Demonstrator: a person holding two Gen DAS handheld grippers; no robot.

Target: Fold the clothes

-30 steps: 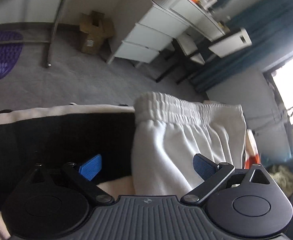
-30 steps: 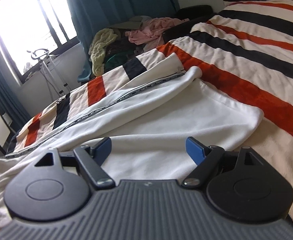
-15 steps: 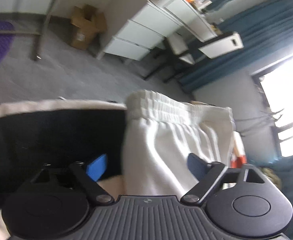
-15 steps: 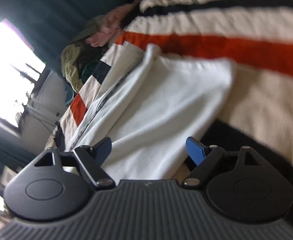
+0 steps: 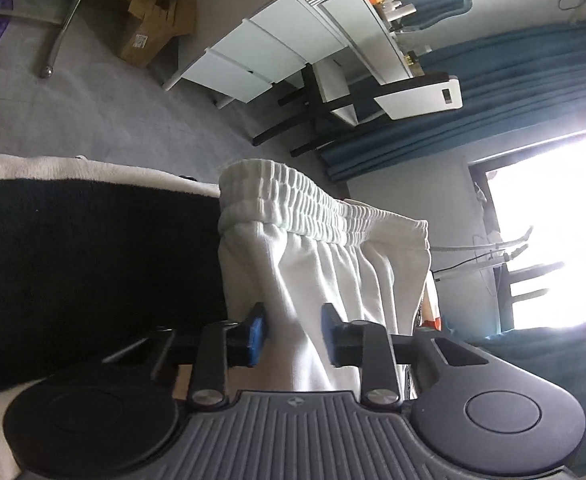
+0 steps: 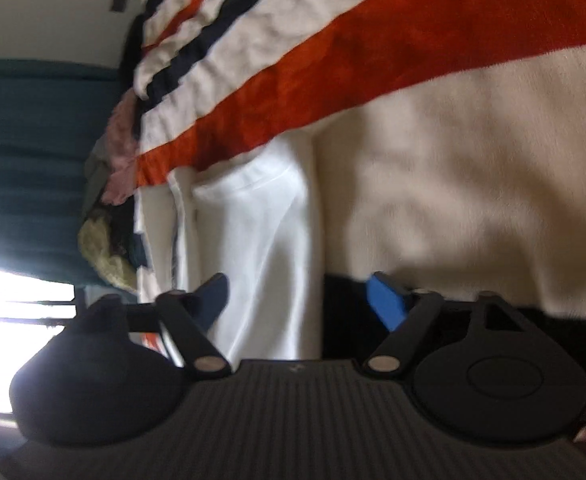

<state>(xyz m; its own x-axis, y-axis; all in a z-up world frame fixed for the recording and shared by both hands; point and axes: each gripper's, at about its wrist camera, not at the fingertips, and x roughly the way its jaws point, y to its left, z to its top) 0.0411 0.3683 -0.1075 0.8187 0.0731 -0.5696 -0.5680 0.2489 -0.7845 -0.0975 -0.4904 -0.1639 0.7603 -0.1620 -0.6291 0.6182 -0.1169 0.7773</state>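
Note:
White trousers [image 5: 325, 264] with an elastic waistband lie on the striped blanket [image 5: 85, 264] at the bed's edge. My left gripper [image 5: 293, 334] has its blue pads drawn in around a fold of the white fabric just below the waistband. In the right wrist view, the same white trousers [image 6: 253, 248] lie on the striped blanket [image 6: 453, 160]. My right gripper [image 6: 297, 300] is open, rolled sideways, with the white cloth lying between its blue fingers.
Past the bed edge are grey carpet [image 5: 93, 112], a cardboard box [image 5: 153, 20], a white drawer unit [image 5: 261, 52] and a chair [image 5: 333, 92]. Blue curtains [image 5: 493, 92] and a bright window [image 5: 553, 232] stand to the right. A pile of clothes [image 6: 109, 220] lies at the bed's far end.
My left gripper's fingers have closed in from wide open onto the white fabric. My right gripper has rolled sideways and moved down along the trousers, still open.

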